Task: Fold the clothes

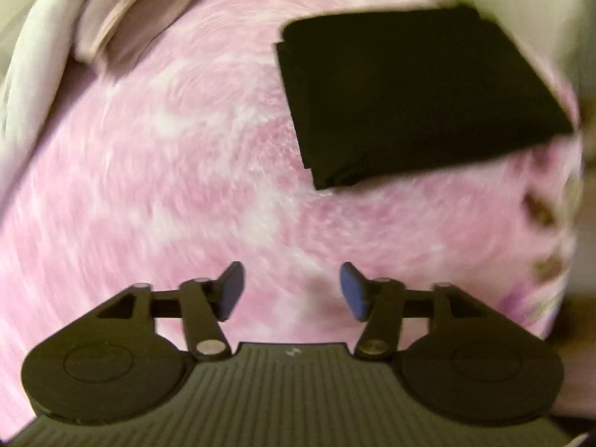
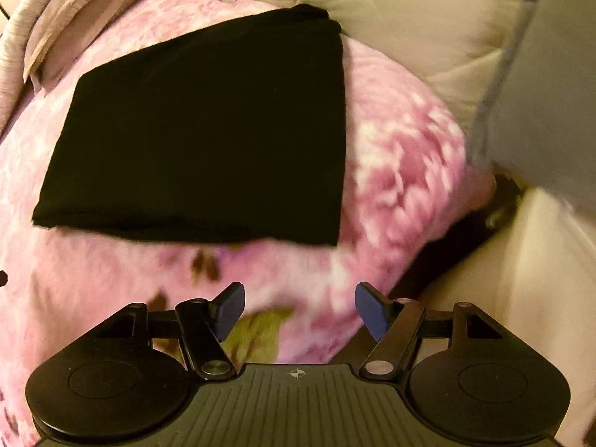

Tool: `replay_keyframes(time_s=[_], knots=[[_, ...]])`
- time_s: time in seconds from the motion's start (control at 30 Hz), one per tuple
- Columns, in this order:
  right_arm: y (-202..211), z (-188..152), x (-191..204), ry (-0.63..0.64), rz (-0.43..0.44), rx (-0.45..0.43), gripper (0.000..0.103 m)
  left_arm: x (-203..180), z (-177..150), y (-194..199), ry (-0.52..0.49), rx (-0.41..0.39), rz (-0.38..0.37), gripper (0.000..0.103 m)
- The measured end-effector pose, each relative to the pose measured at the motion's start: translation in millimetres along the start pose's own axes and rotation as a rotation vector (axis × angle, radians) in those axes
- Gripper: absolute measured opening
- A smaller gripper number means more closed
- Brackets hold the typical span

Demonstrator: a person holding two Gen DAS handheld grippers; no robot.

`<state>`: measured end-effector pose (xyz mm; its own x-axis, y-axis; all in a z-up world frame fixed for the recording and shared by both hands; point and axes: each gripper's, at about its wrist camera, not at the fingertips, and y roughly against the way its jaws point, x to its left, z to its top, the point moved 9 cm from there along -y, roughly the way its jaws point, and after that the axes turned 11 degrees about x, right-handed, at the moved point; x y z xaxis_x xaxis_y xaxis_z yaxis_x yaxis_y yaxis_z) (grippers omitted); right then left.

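1. We see a black garment [image 2: 201, 134] folded into a flat, roughly rectangular packet, lying on a pink-and-white floral blanket [image 2: 402, 171].
2. In the right wrist view the packet fills the upper middle of the picture; its far corner lies just beside a beige quilted cover [image 2: 402, 22].
3. In the left wrist view the same black garment [image 1: 413, 100] sits to the upper right, well ahead of the claw, its folded layers showing along its left edge and near corner.
4. Our left claw [image 1: 292, 290] points down at bare pink blanket [image 1: 149, 171]. Its blue pads [image 1: 232, 290] stand well apart, with nothing between them and nothing in their hold.
5. Our right claw [image 2: 300, 307] also hangs above the blanket, short of the garment's near edge. Its jaws are spread wide and grip nothing; only the floral print shows in the gap.
6. Neither claw touches the garment.
7. Pale, creased fabric [image 2: 56, 26] lies bunched at the top left in the right wrist view, beyond the blanket; the left wrist view shows similar pale cloth [image 1: 44, 56] in its own top left corner.
8. At the right of the right wrist view a grey cloth edge [image 2: 499, 74] runs down the frame; we cannot tell what it belongs to.
9. The left wrist picture is heavily blurred, so the blanket's pattern is smeared there.
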<state>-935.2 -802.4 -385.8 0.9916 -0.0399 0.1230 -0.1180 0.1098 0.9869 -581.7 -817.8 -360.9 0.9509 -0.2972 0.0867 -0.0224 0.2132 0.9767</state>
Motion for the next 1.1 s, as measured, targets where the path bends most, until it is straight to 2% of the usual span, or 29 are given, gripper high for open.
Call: replay_keyframes(time_s=[0.03,0.13,0.2,0.27,0.33,0.4,0.47,0.53,0.57,0.63,0.73,0.9,1.1], knots=[[4.5,-5.8,2.0,0.005,-0.002,0.007,0.070,0.8,-2.8,7.6,0.064,-0.003,-0.034,0.068],[20.7,-21.9,8.6,0.008,0.007,0.015,0.070,-0.3,-8.7,32.3,0.222,-0.040,-0.124,0.070],[36.4,-31.0,11.5,-0.009,0.011,0.000,0.071,-3.0,-12.0,46.5,0.290,-0.074,-0.185,0.070],[53.9,-42.0,15.2,-0.043,0.014,-0.024,0.071,-8.3,-14.2,63.2,0.304,-0.094,-0.225,0.070],[72.1,-49.3,18.9,-0.081,0.016,-0.050,0.071,-14.3,-14.8,81.5,0.259,-0.120,-0.256,0.071],[94.5,-56.9,25.7,-0.116,0.009,-0.094,0.072,-21.0,-17.1,100.0,0.166,-0.138,-0.264,0.071],[116.9,-64.6,34.5,-0.140,-0.002,-0.141,0.072,-22.9,-20.3,115.8,0.092,-0.169,-0.235,0.073],[137.7,-73.4,45.2,-0.155,-0.020,-0.182,0.072,-19.1,-23.9,132.0,0.106,-0.193,-0.247,0.075],[147.6,-78.6,51.4,-0.159,-0.034,-0.201,0.072,-17.6,-26.0,140.3,0.118,-0.195,-0.274,0.076],[163.7,-87.9,63.6,-0.163,-0.059,-0.228,0.072,-15.5,-30.4,152.4,0.115,-0.188,-0.279,0.079],[182.1,-104.0,86.3,-0.153,-0.078,-0.263,0.072,-14.9,-38.4,174.8,0.075,-0.202,-0.272,0.079],[204.0,-130.4,122.0,-0.135,-0.090,-0.296,0.072,-16.8,-59.9,197.6,0.004,-0.232,-0.218,0.079],[222.7,-141.5,143.3,-0.116,-0.066,-0.306,0.073,-18.7,-78.8,210.0,0.004,-0.212,-0.208,0.079]])
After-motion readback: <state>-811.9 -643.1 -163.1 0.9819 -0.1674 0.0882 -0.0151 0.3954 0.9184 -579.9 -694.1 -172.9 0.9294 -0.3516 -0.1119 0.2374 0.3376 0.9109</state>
